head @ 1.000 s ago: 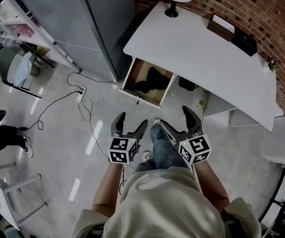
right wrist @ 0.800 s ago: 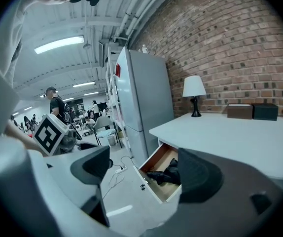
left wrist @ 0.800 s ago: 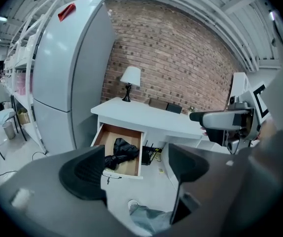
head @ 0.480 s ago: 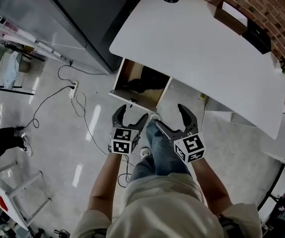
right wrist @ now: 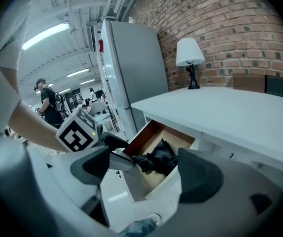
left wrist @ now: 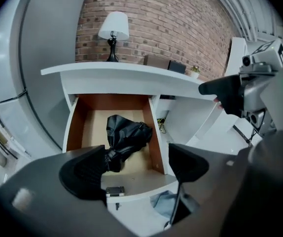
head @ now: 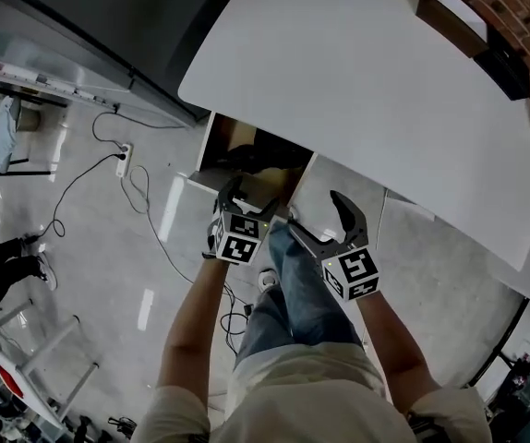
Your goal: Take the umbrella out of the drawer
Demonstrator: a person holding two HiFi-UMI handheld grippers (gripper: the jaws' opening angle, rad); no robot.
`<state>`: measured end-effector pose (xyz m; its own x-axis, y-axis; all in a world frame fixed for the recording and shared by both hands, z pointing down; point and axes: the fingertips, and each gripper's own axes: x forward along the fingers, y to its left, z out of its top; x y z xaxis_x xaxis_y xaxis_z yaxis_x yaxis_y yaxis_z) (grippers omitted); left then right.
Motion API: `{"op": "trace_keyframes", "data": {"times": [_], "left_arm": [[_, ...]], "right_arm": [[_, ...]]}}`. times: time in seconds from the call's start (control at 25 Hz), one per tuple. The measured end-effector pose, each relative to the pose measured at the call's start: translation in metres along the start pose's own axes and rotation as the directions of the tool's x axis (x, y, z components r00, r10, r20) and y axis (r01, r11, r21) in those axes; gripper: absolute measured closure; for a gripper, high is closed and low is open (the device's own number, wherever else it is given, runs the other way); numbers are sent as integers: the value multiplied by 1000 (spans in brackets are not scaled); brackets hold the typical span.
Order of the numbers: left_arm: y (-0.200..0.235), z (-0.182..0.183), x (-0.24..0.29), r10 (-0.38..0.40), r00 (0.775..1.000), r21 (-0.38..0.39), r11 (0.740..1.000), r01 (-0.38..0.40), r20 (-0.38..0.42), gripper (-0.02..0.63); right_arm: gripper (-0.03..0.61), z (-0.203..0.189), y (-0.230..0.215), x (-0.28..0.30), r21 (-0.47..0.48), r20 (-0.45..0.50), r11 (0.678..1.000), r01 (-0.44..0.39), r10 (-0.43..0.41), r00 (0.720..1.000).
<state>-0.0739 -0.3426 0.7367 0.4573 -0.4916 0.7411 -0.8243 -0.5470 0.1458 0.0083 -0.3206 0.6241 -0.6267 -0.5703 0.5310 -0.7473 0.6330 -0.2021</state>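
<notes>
1. Left gripper: jaws wide apart and gripping nothing. Between them you look straight onto the white front edge of the open drawer.
2. Right gripper: jaws spread wide too, and empty. The same drawer shows in the gap from the side.
3. There's the umbrella! It's black and folded into a crumpled bundle. It lies on the drawer's tan floor, just ahead of the left jaws and slightly to their left.
4. In the right gripper view it sits deep between the drawer's brown side walls, and no jaw is touching it.
5. In the head view the left gripper hangs right over the drawer's front edge. The right one sits beside it, a little further back, above the person's jeans leg.
6. The drawer is pulled out from under the white surface, at its left end.
7. On that surface, far back, stands a table lamp with a white shade, against the brick wall.
8. A tall grey refrigerator stands to the left of the surface.
9. A power strip and its cable trail over the pale floor.
</notes>
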Motion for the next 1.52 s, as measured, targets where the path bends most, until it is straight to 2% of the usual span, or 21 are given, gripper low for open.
{"op": "trace_keyframes", "data": {"times": [0.2, 0.4, 0.56, 0.64, 0.72, 0.8, 0.96, 1.12, 1.36, 1.52], "left_arm": [[7, -2, 49, -12, 998, 106, 994, 18, -58, 224], [16, -15, 92, 1, 988, 227, 973, 34, -152, 224], [25, -24, 121, 9, 977, 272, 961, 50, -214, 216], [30, -37, 135, 14, 961, 279, 958, 66, -275, 213], [32, -51, 143, 20, 931, 276, 957, 87, -364, 207], [35, -53, 147, 49, 915, 298, 951, 79, -400, 207], [36, -55, 148, 95, 907, 345, 937, 58, -410, 207], [42, -39, 151, 106, 922, 352, 935, 35, -374, 207], [44, -38, 170, 76, 915, 393, 915, 94, -396, 206], [51, -45, 180, 137, 911, 439, 897, 53, -390, 206]], "right_arm": [[172, -22, -20, 19, 17, -45, 1000, -4, 5, 999], [172, -41, -31, 30, 41, -78, 999, -14, 18, 997], [172, -47, -42, 35, 48, -83, 999, -11, 15, 996], [172, -50, -49, 36, 58, -83, 998, -2, 7, 997], [172, -52, -57, 38, 72, -82, 997, 7, -1, 997], [172, -56, -64, 42, 83, -85, 996, 15, -8, 996], [172, -65, -72, 46, 107, -93, 994, 28, -18, 995], [172, -66, -76, 45, 127, -90, 991, 38, -26, 996], [172, -68, -83, 37, 141, -84, 989, 56, -44, 995], [172, -70, -83, 32, 155, -82, 986, 63, -51, 995]]}}
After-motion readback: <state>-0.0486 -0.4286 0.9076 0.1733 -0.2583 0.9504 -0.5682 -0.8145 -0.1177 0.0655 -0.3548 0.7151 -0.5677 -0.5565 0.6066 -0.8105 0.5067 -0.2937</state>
